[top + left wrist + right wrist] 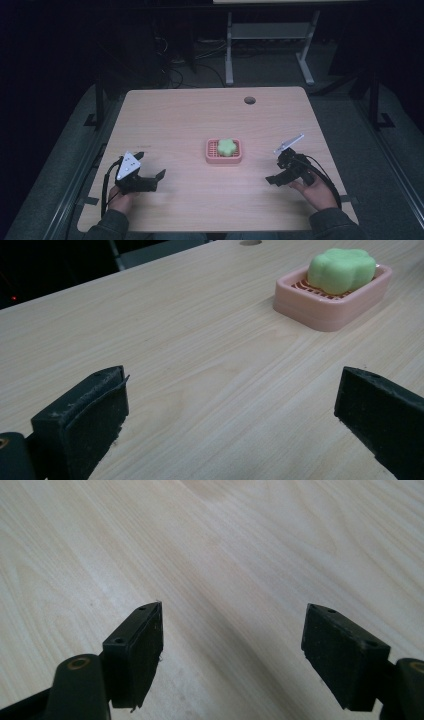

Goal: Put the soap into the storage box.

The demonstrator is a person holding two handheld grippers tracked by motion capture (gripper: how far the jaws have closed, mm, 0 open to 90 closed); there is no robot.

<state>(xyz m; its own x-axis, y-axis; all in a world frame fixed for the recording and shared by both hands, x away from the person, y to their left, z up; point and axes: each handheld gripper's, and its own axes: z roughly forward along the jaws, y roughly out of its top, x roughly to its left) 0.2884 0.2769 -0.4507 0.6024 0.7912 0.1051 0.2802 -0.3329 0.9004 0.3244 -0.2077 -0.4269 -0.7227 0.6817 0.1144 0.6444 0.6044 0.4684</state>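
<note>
Both sets of jaws are standing wide apart, gripping nothing. The left gripper [150, 176] is resting low at the near left of the table [165, 115], aiming toward the green soap [341, 269]; the right gripper [281, 172] is tilting down at bare wood, near right. The soap is sitting in the pink dish [325, 312] mid-table. It probably handles light, firm and slick; its lobed sides look the best hold.
</note>
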